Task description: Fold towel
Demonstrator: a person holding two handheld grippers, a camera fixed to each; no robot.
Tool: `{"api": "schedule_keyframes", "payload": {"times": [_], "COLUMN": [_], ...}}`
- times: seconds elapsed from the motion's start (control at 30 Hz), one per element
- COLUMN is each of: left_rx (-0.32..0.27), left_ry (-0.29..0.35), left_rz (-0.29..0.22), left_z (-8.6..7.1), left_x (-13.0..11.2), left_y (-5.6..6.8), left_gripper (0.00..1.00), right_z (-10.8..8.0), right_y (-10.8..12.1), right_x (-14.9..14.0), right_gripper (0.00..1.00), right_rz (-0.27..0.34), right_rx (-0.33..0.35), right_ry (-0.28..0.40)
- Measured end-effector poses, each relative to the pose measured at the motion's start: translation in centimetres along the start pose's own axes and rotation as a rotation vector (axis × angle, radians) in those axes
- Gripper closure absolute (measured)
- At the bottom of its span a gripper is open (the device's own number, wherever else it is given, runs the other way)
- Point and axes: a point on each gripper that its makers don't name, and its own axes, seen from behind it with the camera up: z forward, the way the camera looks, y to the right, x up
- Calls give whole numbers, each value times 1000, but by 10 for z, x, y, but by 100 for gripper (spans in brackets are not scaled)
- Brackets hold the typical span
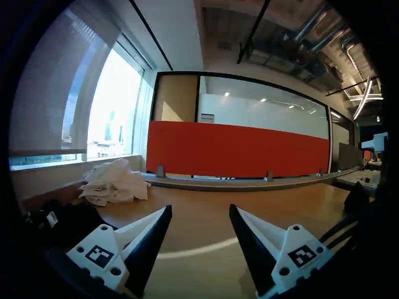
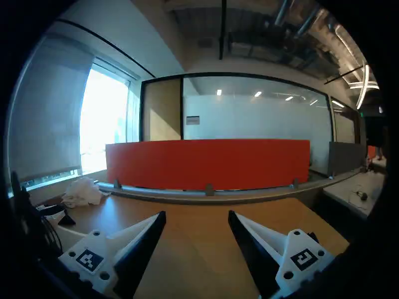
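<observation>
Left tongs [image 1: 200,214] and right tongs [image 2: 197,219], each level, fingers spread apart, nothing between them.

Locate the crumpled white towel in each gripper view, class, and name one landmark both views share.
Left gripper view: the white towel lies crumpled left of centre, on the wooden table below the window.
Right gripper view: the white towel sits at the far left, looking smaller, near the table's back edge.
Shared landmark: the red partition behind the table, to the towel's right.
</observation>
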Motion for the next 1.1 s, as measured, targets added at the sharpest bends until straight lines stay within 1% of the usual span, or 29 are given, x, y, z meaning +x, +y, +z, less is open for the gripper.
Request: {"api": "schedule_keyframes", "payload": {"times": [0.2,0.4,0.5,0.7,1.1], "left_rx": [0,4,4,-1,-8], "left_ry": [-7,-11,-13,-13,-8], "left_rz": [13,13,10,26,53], "left_z": [-1,0,1,2,2], "left_x": [-15,-24,-26,-28,-28], "left_y": [0,0,-1,0,1], "left_gripper": [15,15,15,15,15], "right_z": [1,2,2,2,-3], "right_y": [-1,1,1,4,13], "right_x": [-7,-13,-14,-12,-23], "right_gripper": [3,3,3,3,3], "right_rz": [6,-6,-8,-10,4], "right_rx": [5,5,6,2,-19], "right_ry": [-3,-4,-8,-7,-16]}}
